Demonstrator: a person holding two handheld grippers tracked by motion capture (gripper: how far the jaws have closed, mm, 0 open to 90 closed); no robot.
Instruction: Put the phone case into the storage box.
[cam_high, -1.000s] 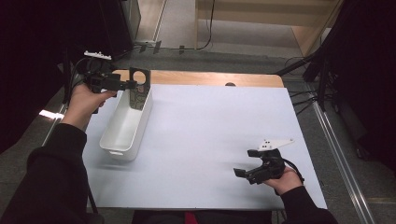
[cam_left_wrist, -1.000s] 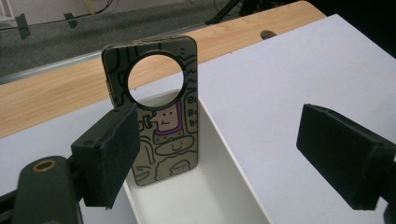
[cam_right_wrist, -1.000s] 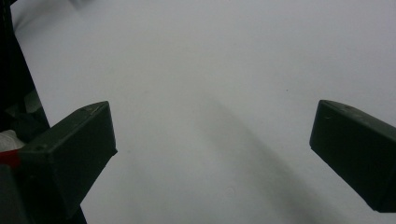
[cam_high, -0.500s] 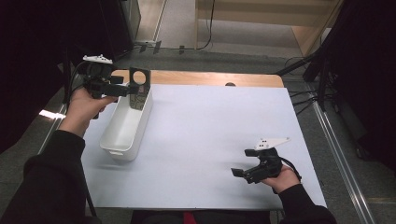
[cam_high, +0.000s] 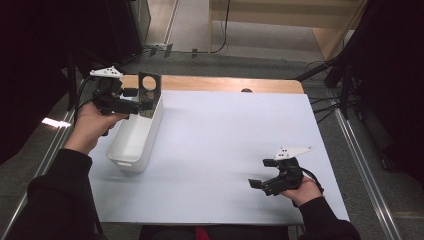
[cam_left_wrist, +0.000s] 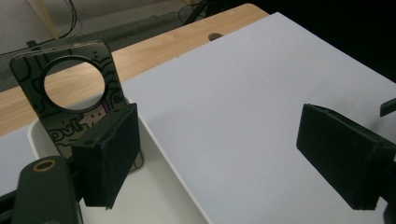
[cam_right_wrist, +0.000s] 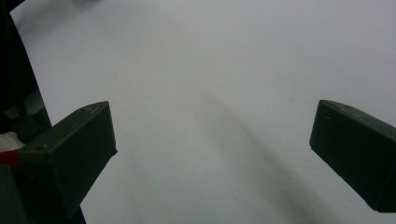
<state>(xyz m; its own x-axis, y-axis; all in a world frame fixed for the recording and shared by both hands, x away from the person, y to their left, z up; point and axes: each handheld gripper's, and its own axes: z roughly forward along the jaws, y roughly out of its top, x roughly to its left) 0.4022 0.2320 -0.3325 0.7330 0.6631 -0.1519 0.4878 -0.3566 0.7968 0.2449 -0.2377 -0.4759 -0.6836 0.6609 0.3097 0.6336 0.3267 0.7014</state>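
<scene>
At the left, the left tool (cam_high: 142, 102) hovers by the far end of the white bin (cam_high: 134, 136), its pads spread wide and holding nothing. The dark card (cam_left_wrist: 77, 109) with a round hole stands upright in that end, just behind one pad. To take it, I judge both pads should straddle the card's flat faces squarely before closing. Farther right, the right tool (cam_high: 261, 175) rests over the bench (cam_high: 225, 130), wide and empty. Count: one bin, one card, two tools.
</scene>
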